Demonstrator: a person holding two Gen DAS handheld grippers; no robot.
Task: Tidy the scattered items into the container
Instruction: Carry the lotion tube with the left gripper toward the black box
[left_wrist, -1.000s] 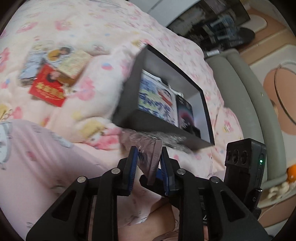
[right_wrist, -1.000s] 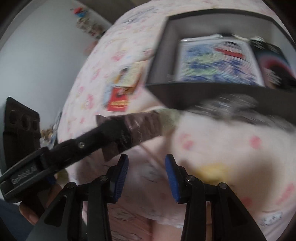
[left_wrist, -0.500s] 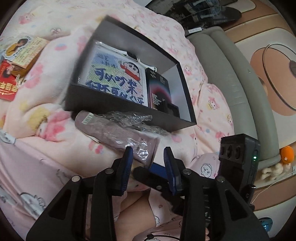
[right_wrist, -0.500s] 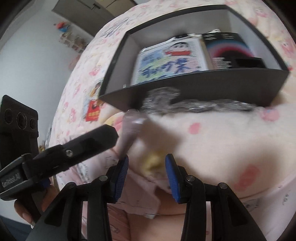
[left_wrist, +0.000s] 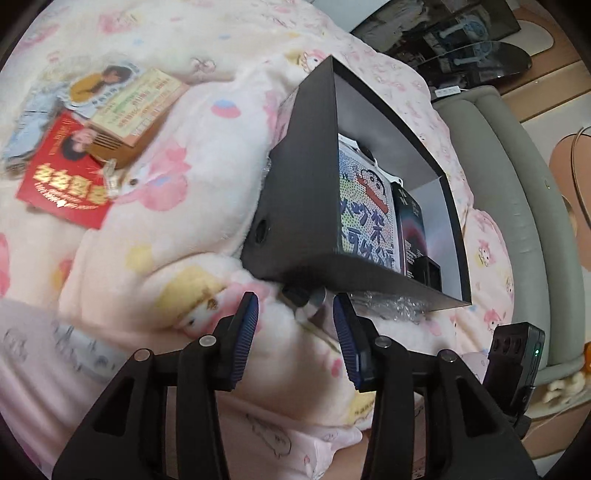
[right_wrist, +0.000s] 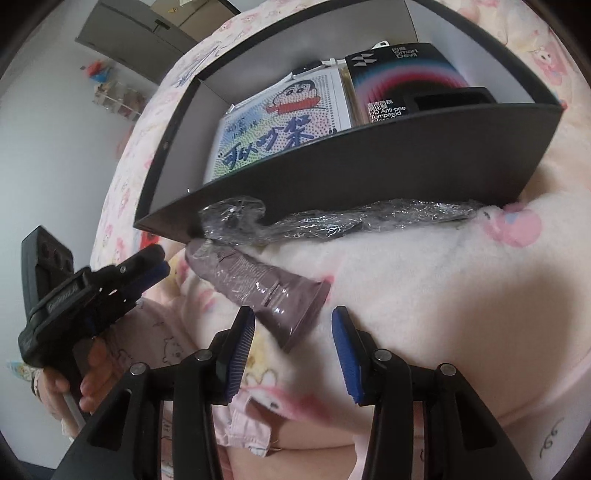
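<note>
A: Biggest first. We're over the blanket (left_wrist: 207, 155), soft and lumpy, so the box (right_wrist: 369, 162) sits tilted on it. Inside: a cartoon card (right_wrist: 280, 125) and a dark pack (right_wrist: 402, 81) lying flat on the bottom.

B: Leftovers?

A: A pile well off to the side of the box: red card (left_wrist: 62, 181), tan carton (left_wrist: 136, 114), more under them. Crinkled film (right_wrist: 332, 219) is wedged under the box's near wall. The tube (right_wrist: 266, 291) lies on the blanket just outside that wall, one end at the box corner. So it's beside the box, not in it.

B: Grippers?

A: Left gripper (left_wrist: 295, 332): jaws opening, about mid-width, nothing pinched. The tube's end shows just beyond the pads. We read that as a release short of the box.

B: Right?

A: Right gripper (right_wrist: 291, 332): jaws also opening, mid-width, empty. The tube's flat end sits near the fingertips, not touching. We'd say the right is lined up to take it.
</note>
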